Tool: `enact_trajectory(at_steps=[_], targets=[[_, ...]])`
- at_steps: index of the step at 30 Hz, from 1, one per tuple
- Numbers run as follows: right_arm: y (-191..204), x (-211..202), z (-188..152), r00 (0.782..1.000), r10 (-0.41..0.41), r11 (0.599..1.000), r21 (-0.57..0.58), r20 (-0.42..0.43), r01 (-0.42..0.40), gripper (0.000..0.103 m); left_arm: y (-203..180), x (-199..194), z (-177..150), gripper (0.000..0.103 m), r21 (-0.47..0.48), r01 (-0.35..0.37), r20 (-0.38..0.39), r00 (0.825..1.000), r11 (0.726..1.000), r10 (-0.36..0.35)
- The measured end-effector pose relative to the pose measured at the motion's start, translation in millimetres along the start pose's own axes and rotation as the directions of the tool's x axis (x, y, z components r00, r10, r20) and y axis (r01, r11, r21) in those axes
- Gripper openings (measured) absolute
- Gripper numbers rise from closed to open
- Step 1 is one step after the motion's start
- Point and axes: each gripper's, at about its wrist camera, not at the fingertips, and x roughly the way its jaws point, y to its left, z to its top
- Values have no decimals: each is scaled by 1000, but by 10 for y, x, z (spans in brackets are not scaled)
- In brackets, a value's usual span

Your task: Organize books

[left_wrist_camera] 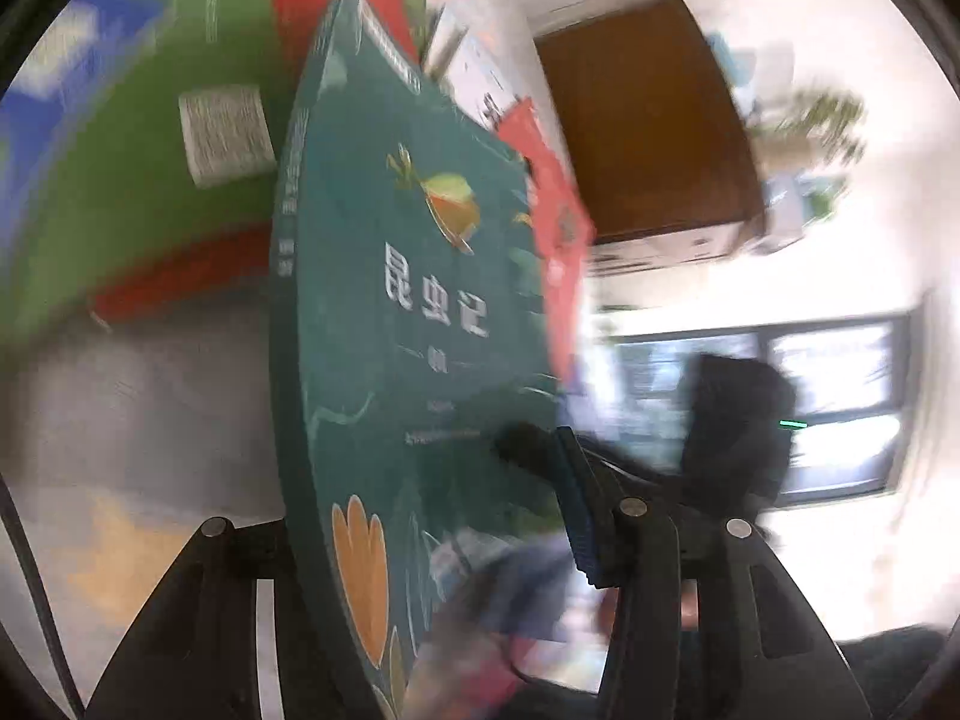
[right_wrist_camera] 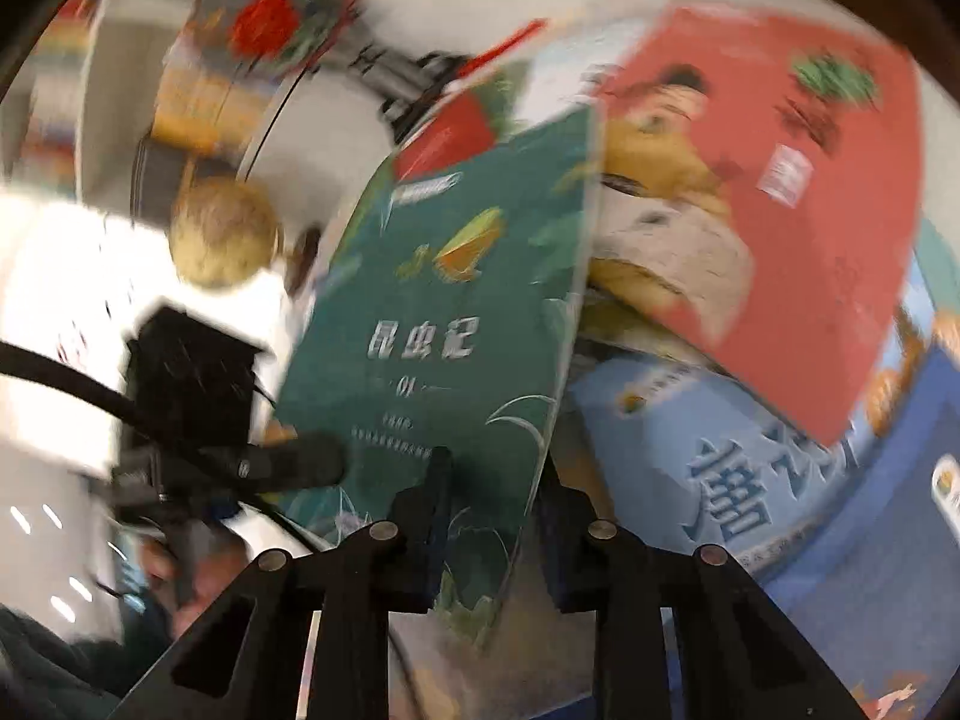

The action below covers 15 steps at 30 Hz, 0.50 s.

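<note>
While both views are smeared by motion blur, the green book (left_wrist_camera: pixel 414 312) reads clearly: it is held up off any surface, tilted, with its cover toward the cameras. Left wrist view: a green sheet (left_wrist_camera: pixel 138 138) with a white label fills the far left, a red strip (left_wrist_camera: pixel 180 276) below it. The left gripper (left_wrist_camera: pixel 432 516) is clenched on the green book's lower edge, one blue-padded finger against the cover, the other behind the spine. To the right lies a red book (left_wrist_camera: pixel 555 204) just behind the green one, then a brown panel (left_wrist_camera: pixel 648 120) and a window (left_wrist_camera: pixel 840 396).

Right wrist view: at left a black device (right_wrist_camera: pixel 192 372) with a cable, and the tip of the other gripper touching the cover. The right gripper (right_wrist_camera: pixel 498 474) grasps the green book (right_wrist_camera: pixel 456 312) by its bottom edge, fingers on either side. Further right, the red book (right_wrist_camera: pixel 810 228) overlaps a blue book (right_wrist_camera: pixel 780 480).
</note>
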Motion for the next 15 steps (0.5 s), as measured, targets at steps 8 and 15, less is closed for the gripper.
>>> enact_trajectory(at_steps=[8, 15], targets=[[644, -6, -140, 991, -131, 938, -321, 20, 130, 23, -340, -384, -207, 45, 144, -278, 107, 959, 950, 264], [1106, -95, -332, 993, -121, 876, -469, 10, 112, 23, -292, -878, -462, 45, 119, -279, 183, 949, 953, 255]])
